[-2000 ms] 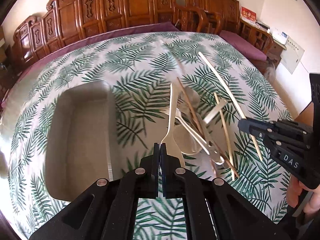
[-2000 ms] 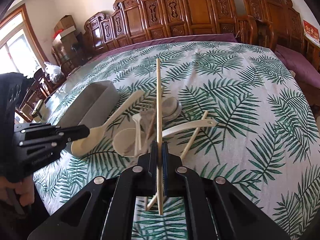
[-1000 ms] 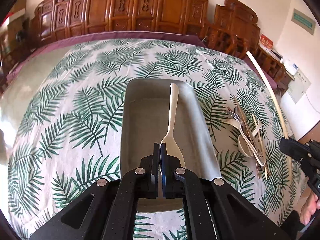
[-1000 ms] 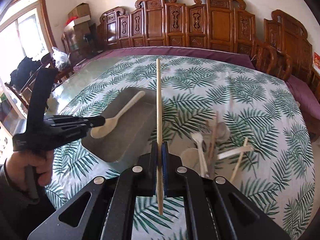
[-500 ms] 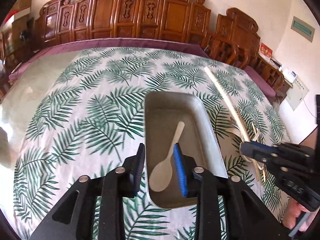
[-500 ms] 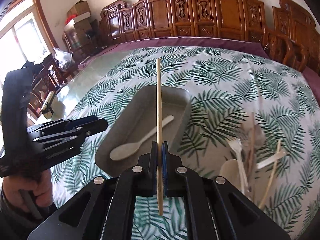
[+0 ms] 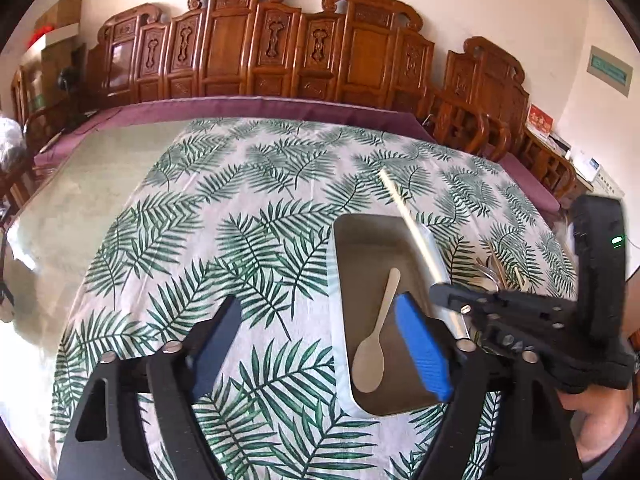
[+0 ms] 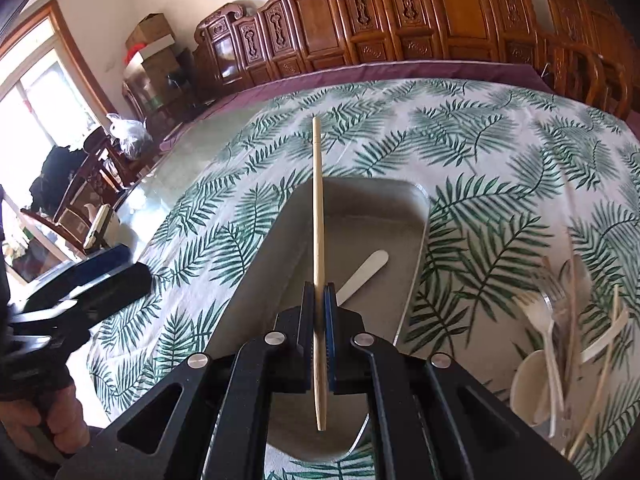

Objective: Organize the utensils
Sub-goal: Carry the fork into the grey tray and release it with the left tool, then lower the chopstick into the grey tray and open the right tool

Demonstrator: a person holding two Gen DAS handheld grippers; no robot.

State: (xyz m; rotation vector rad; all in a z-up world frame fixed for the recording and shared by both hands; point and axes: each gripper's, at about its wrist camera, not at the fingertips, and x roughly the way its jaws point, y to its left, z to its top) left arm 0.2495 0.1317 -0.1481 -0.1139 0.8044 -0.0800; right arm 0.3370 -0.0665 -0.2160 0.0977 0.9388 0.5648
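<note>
— Surroundings first: what lies on the round table with the palm-leaf patterned cloth (image 7: 248, 216)?

— The grey rectangular metal tray (image 7: 339, 280) sits near the table's near edge. A cream plastic spoon (image 7: 374, 340) lies loose inside it, bowl toward the near end, handle pointing away. To the tray's right, close to the right edge, is a jumbled heap of pale plastic cutlery and wooden chopsticks (image 8: 560, 340). Carved wooden chairs (image 7: 280, 52) line the far side.

— And the grippers?

— The left gripper (image 7: 320, 344) is spread wide with nothing between its blue pads, hanging over the cloth at the tray's left rim. The right gripper (image 8: 319, 320) is clenched on a long pale wooden chopstick (image 8: 318, 216), which stretches lengthwise above the tray.

— Anything in the way?

— From the right wrist camera, that gripper covers the spoon's bowl; only the handle shows. From the left, the right gripper hides part of the heap.
</note>
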